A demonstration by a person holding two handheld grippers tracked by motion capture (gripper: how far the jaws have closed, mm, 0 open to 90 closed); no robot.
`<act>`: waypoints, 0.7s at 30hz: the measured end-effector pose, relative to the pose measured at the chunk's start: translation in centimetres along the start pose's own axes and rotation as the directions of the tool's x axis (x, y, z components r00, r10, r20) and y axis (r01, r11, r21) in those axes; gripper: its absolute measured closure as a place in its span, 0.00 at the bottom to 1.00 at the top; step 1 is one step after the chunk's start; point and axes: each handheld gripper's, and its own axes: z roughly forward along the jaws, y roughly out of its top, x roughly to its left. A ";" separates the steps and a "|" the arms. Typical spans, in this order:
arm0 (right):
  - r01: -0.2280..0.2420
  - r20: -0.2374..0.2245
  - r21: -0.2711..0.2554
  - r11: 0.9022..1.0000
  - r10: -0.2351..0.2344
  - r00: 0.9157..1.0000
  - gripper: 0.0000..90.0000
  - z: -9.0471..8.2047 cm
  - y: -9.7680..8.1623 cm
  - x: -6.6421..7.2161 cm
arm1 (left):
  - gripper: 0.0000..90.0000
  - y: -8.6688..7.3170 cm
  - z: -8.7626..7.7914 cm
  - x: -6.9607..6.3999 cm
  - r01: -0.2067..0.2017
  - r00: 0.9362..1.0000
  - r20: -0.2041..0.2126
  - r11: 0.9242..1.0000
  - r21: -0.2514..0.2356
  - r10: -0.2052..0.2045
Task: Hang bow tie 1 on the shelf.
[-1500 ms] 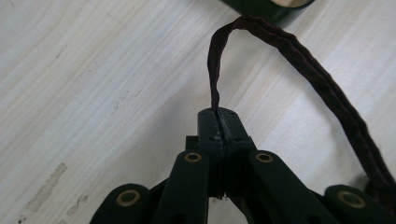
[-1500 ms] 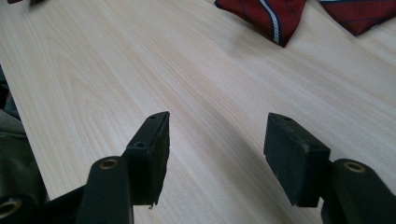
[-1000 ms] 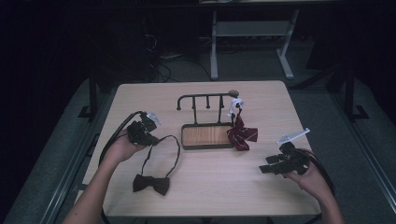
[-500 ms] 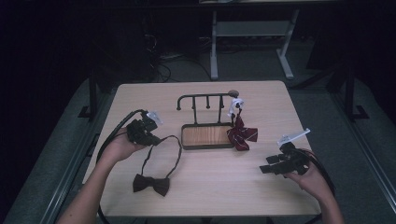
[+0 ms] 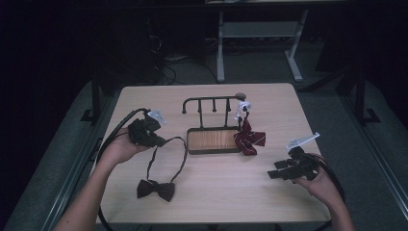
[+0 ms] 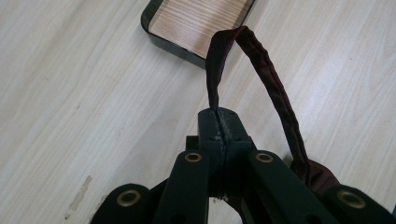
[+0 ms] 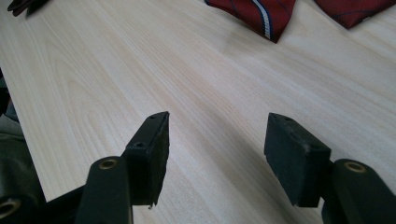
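A dark bow tie (image 5: 155,189) lies on the table near the front left, and its neck strap (image 5: 168,156) loops up from it. My left gripper (image 5: 161,141) is shut on that strap (image 6: 261,60), just left of the rack's wooden base (image 5: 213,140). In the left gripper view the jaws meet with the strap pinched between them, near the base's corner (image 6: 196,23). A red striped bow tie (image 5: 249,138) hangs at the right end of the black hook rack (image 5: 211,102). My right gripper (image 5: 273,174) stands open near the front right, with nothing between its pads (image 7: 152,154).
A white tag (image 5: 243,107) sits at the rack's right end above the red tie. The red tie's lobes (image 7: 261,14) lie ahead of the right jaws. The table's (image 5: 231,192) front edge runs close below both hands. Dark floor and a desk frame (image 5: 260,33) lie beyond.
My left gripper has risen a little with the strap, pulling the loop taller. The bow tie itself stays on the table. The right hand has kept still.
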 end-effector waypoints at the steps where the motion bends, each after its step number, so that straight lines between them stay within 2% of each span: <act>1: 0.000 -0.001 0.000 1.000 0.000 1.000 0.45 0.0 0.0 0.0 | 1.00 0.1 -0.1 0.0 -0.003 1.000 -0.001 1.000 0.001 0.003; 21: -0.002 0.003 -0.008 1.000 0.002 1.000 0.45 -0.3 -0.1 0.0 | 1.00 1.1 -2.1 -0.4 -0.034 0.999 -0.003 0.999 0.000 0.034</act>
